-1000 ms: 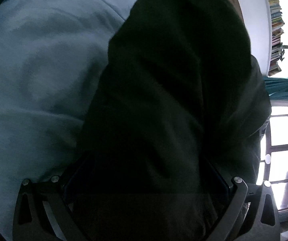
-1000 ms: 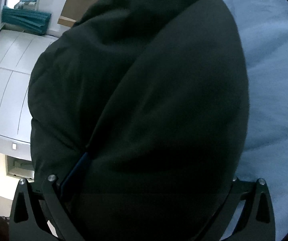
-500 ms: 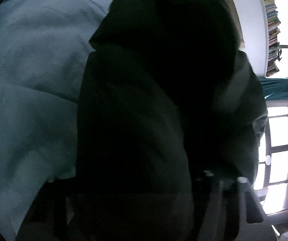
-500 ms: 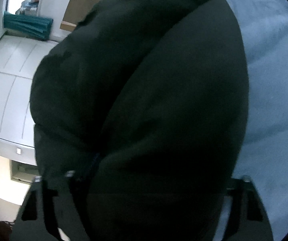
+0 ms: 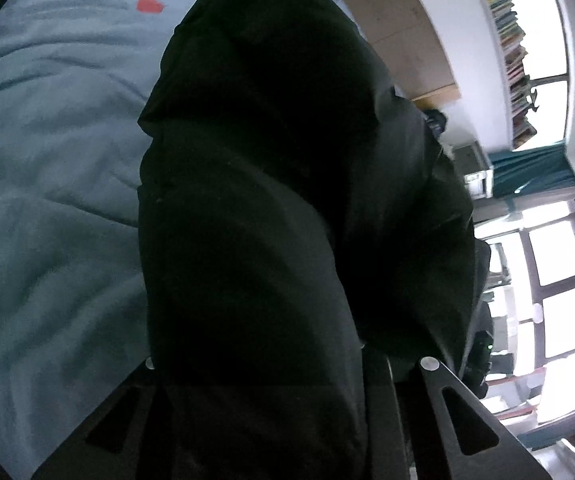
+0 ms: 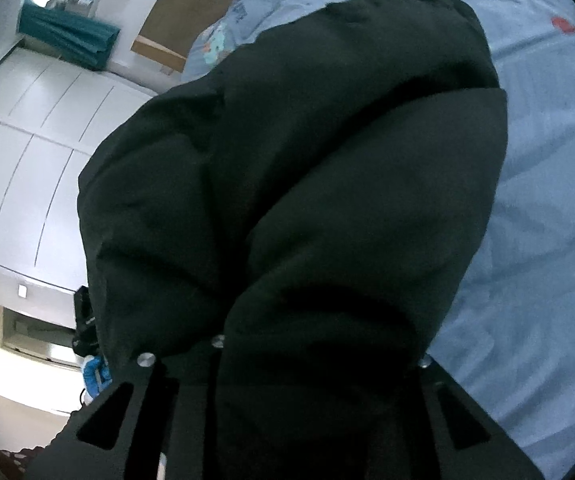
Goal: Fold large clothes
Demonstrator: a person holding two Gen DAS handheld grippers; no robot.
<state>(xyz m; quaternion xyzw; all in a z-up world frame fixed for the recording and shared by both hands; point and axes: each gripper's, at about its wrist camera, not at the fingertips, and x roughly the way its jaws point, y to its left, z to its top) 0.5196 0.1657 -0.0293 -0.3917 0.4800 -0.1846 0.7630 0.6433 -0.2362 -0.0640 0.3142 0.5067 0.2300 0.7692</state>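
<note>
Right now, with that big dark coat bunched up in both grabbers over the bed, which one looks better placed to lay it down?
Neither clearly. The left hand-held gripper and right hand-held gripper both clamp the black coat above the blue bedspread; lowering together seems likeliest.

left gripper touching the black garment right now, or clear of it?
Touching. In the left wrist view the black garment bunches between the left gripper fingers and hides their tips.

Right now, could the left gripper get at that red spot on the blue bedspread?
Probably not as things stand. The left gripper looks shut on the black jacket, whose bulk hangs ahead of it. The red spot lies far off on the bedspread.
</note>
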